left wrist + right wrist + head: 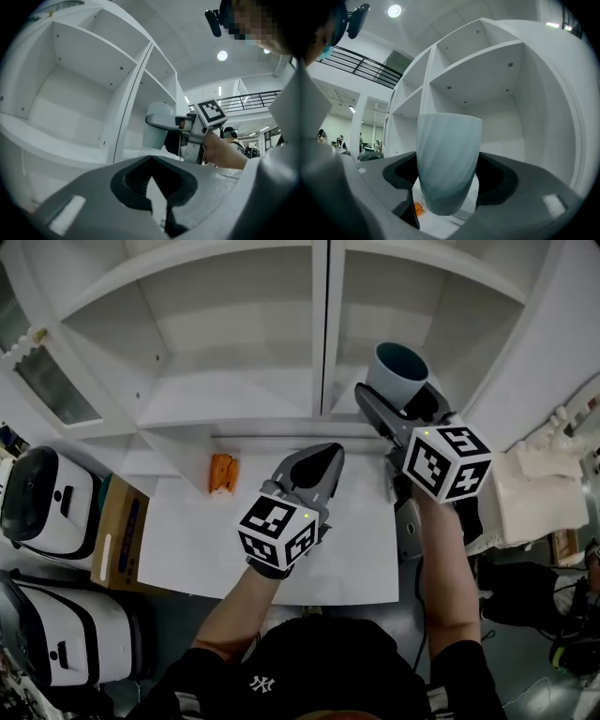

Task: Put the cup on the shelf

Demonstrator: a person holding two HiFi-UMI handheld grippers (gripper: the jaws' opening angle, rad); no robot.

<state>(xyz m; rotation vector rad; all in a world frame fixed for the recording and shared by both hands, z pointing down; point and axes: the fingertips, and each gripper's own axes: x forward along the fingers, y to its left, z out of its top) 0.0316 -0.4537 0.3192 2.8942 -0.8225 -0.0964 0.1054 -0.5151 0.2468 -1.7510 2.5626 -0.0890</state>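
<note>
A pale blue-grey cup (398, 371) stands upright in the grip of the right gripper (398, 401). Its wall is ribbed with a soft spiral swirl and it narrows toward the base. From above, its inside looks dark teal. In the head view it sits at 1 o'clock from centre, at the mouth of the lower right compartment of a white shelf unit (234, 352). No view shows whether its base touches the shelf board.

In the right gripper view, the right gripper (447, 183) has its grey jaws spread about as wide as the cup (447, 164) and pressed on its lower half from 9 and 3 o'clock. The rim rises well above them.

The left gripper (323, 460) hangs over the white table (206, 540), near the middle of the head view, at 7 o'clock from the cup and apart from it. In its own view the left gripper (151, 161) has its jaw tips pressed together with nothing between them, and the cup (157, 124) shows beyond at 12 o'clock.

Past the cup, the compartment opens deep. The vertical divider (425, 101) is at 10 o'clock, the upper board (483, 61) at 12 o'clock well above the rim, and a side wall (543, 122) at 3 o'clock. A small orange thing (223, 472) lies on the table by the foot of the shelf, at 9 o'clock from the left gripper.
</note>
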